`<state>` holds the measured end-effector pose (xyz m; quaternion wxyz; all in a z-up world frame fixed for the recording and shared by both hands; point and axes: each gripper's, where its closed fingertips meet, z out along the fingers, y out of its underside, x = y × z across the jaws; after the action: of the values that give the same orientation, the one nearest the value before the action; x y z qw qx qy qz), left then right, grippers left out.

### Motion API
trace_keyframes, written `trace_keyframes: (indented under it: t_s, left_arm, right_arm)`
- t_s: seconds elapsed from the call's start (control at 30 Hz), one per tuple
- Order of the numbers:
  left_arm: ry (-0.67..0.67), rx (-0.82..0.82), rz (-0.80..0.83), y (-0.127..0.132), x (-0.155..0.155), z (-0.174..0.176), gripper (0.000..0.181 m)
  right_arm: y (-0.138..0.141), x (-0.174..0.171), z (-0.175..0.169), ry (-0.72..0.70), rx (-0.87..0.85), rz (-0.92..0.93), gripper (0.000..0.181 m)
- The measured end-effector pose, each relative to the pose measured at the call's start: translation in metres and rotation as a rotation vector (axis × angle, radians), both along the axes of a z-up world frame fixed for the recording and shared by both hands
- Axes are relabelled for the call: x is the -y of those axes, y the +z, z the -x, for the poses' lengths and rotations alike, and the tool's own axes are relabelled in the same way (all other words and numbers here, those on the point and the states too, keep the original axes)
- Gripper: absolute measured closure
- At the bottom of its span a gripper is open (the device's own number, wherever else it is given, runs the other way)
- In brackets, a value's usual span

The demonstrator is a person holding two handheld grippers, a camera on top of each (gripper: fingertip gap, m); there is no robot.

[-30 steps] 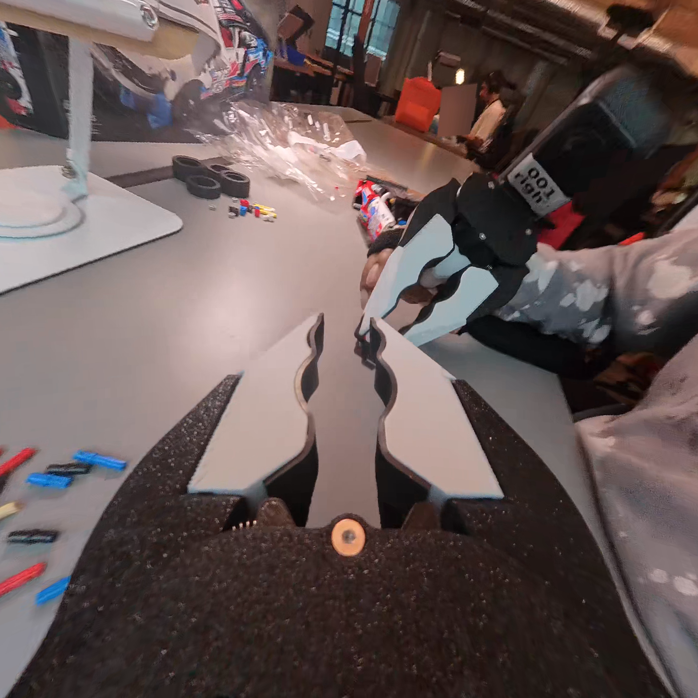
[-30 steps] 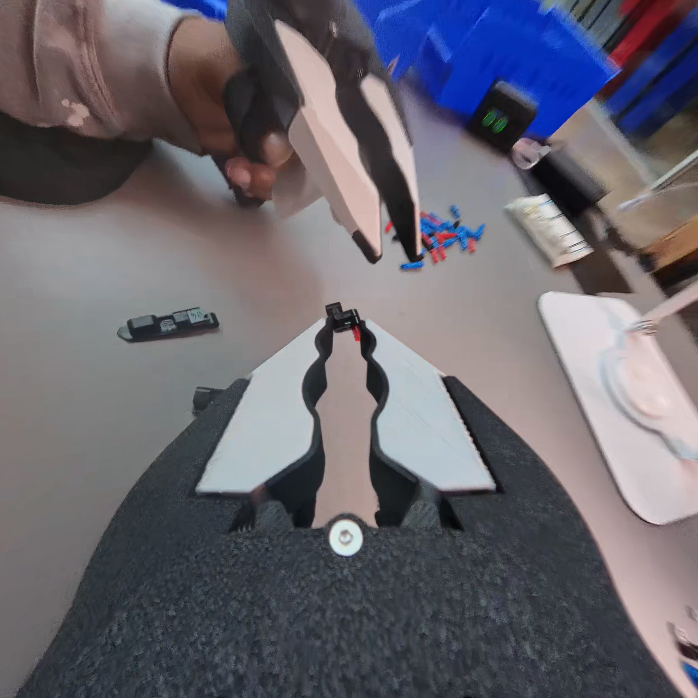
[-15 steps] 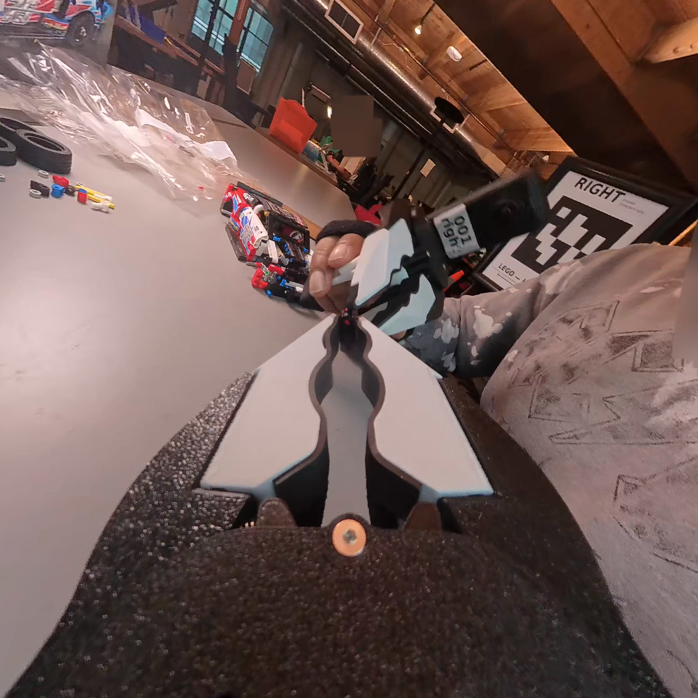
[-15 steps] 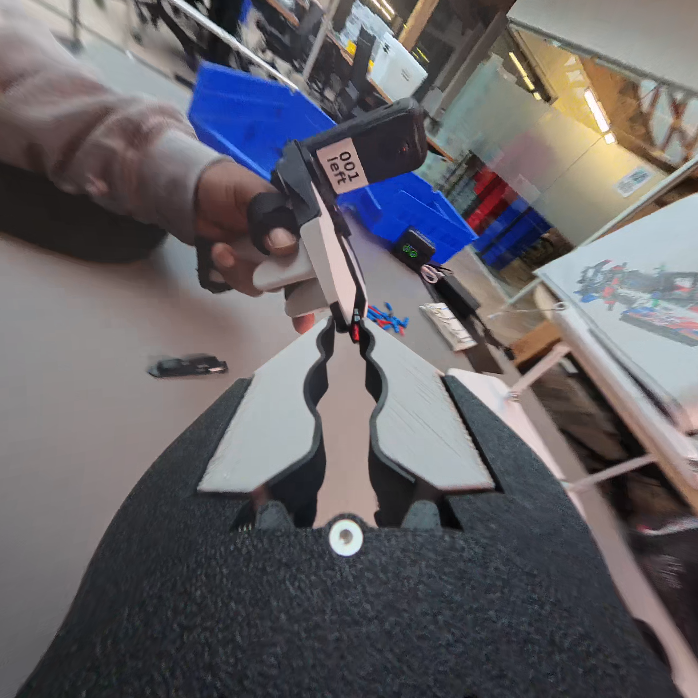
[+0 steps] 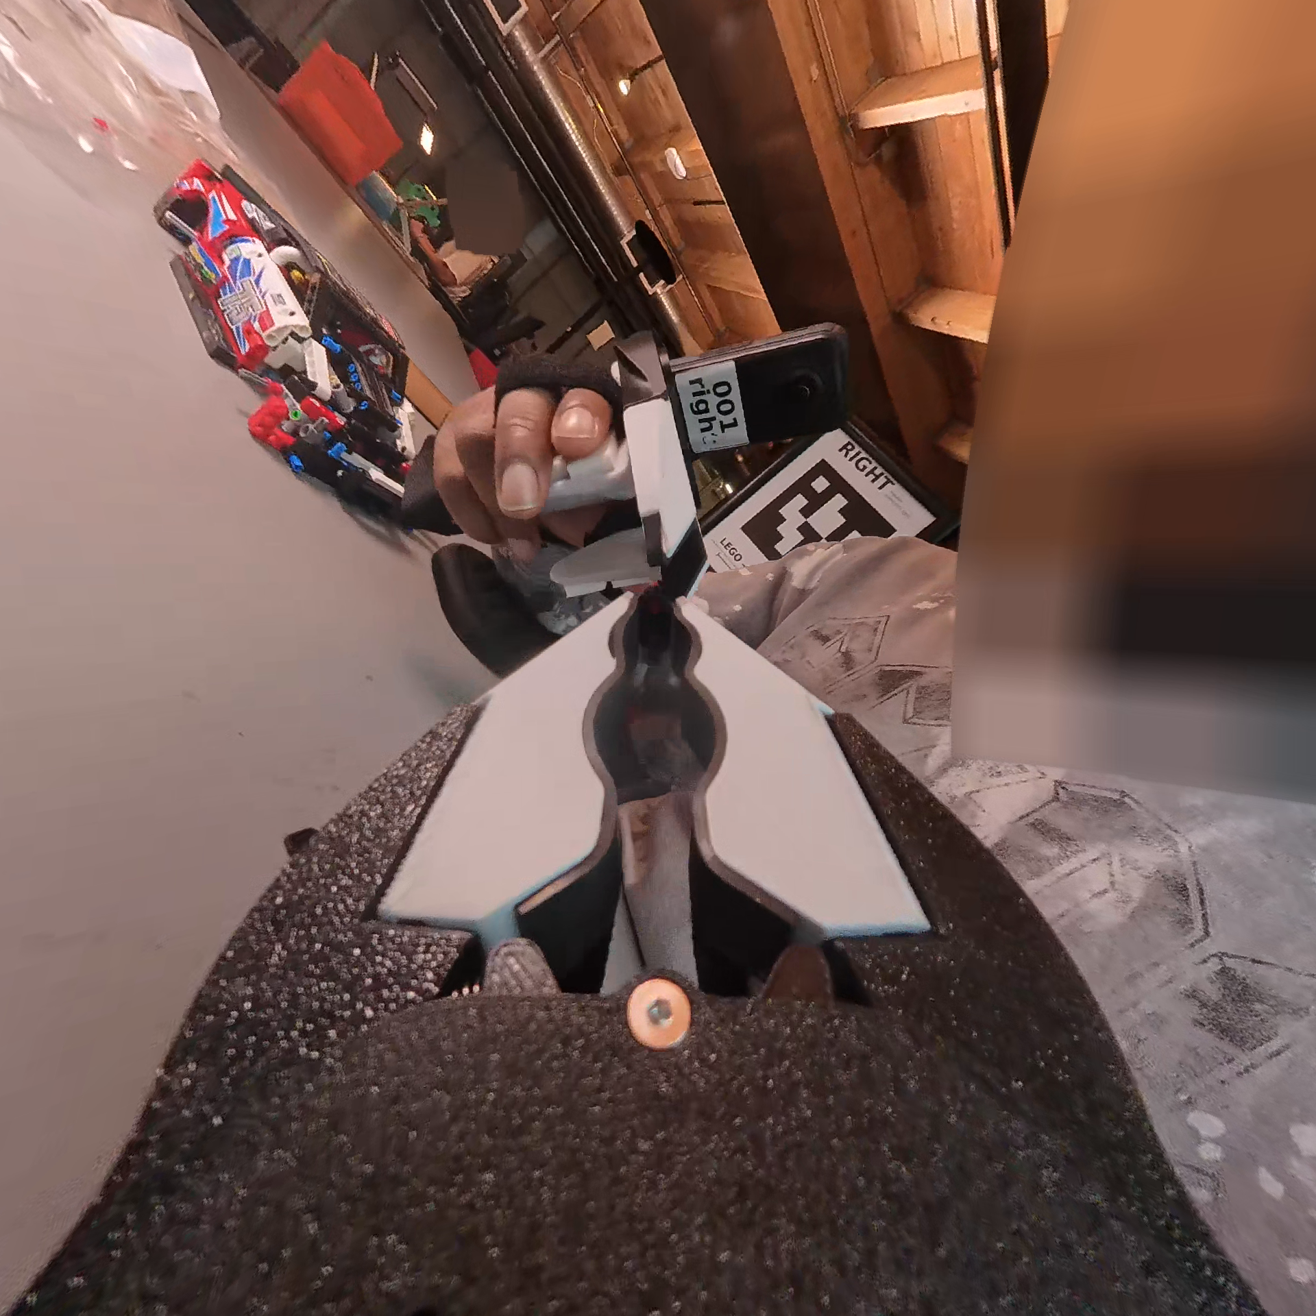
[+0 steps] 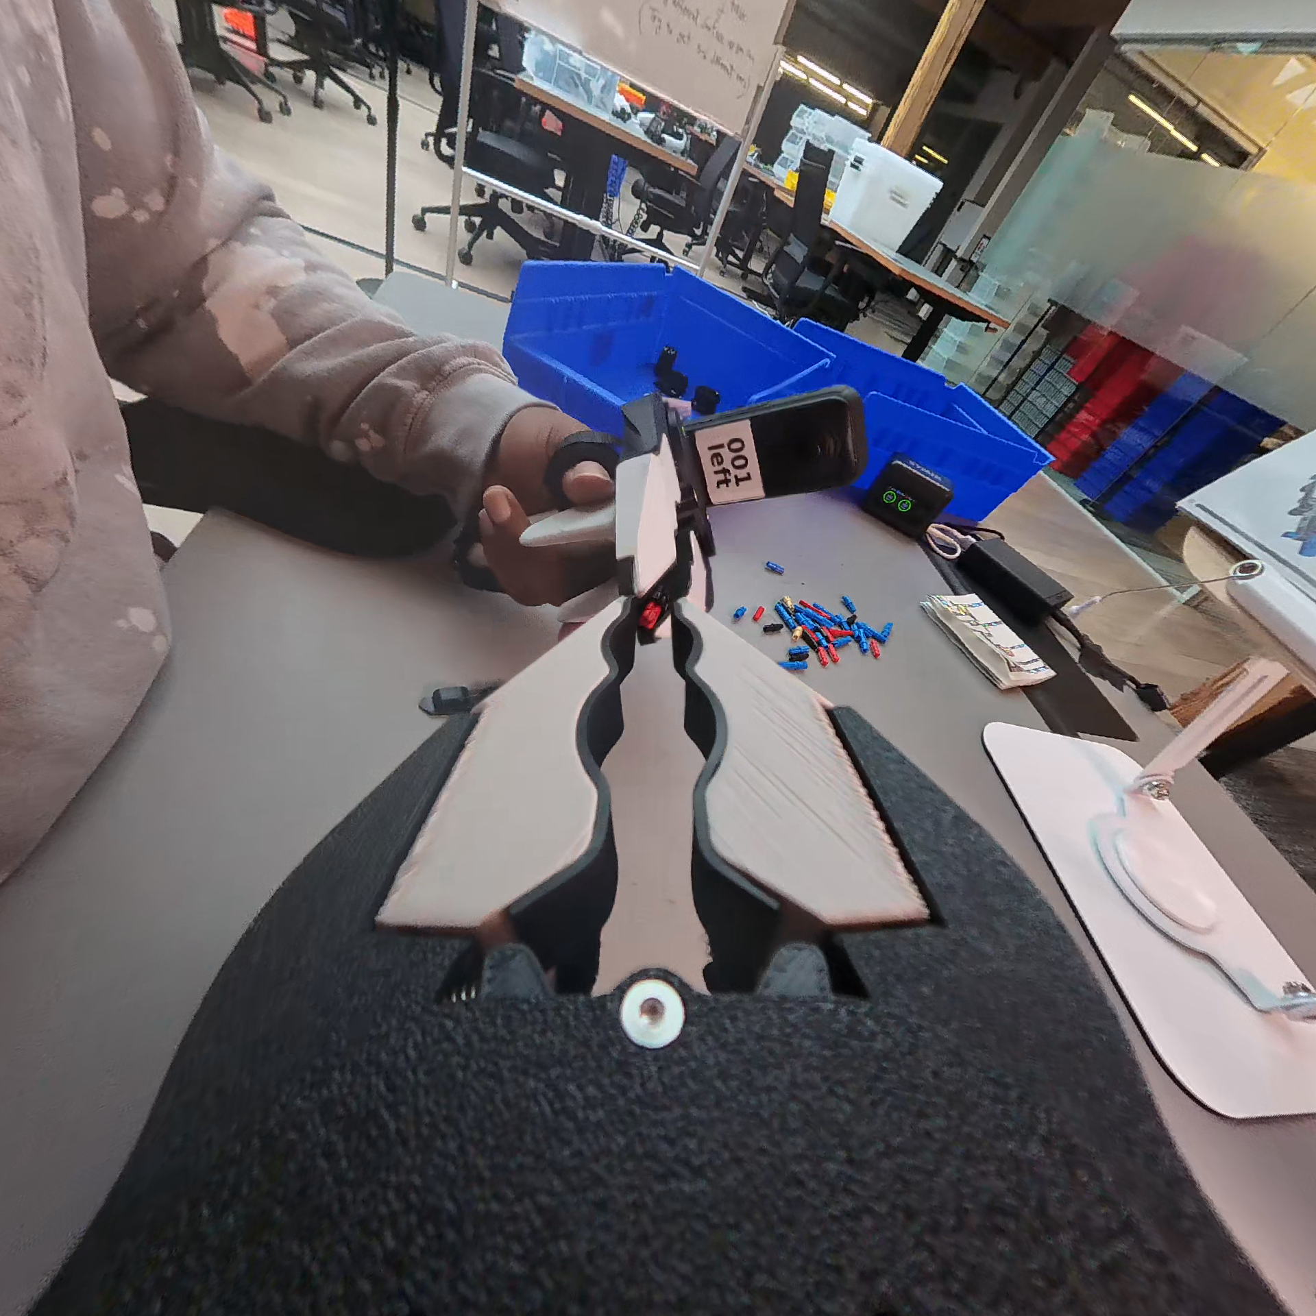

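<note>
A: Pose check?

B: My left hand-held gripper [image 5: 654, 605] and my right hand-held gripper [image 6: 649, 618] are both raised off the counter, tips meeting tip to tip. Both have jaws nearly closed, pinching one small black-and-red part between them.

A: Hands?

B: My right hand [image 5: 498, 463] wraps its handle, fingers on the trigger. My left hand [image 6: 541, 527] does the same, sleeve down to the wrist.

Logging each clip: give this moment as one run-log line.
left gripper: shut on small black-and-red piece | right gripper: shut on same piece, tips meeting above table | pile of small pins: untouched
</note>
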<state>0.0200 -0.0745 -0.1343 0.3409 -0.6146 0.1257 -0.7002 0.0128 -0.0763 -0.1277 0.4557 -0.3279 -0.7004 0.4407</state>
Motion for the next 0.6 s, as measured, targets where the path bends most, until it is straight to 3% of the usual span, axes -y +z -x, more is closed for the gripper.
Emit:
trace_keyframes:
  t_s: [0.47,0.6]
  left_arm:
    - [-0.038,0.086,0.138,-0.011,-0.005,0.001,0.177]
    - [-0.023,0.091,0.138,-0.011,-0.008,0.006,0.169]
  right_arm:
    - [-0.018,-0.002,0.001,0.0,0.056,-0.033,0.177]
    - [-0.019,-0.008,0.002,-0.018,0.056,0.012,0.178]
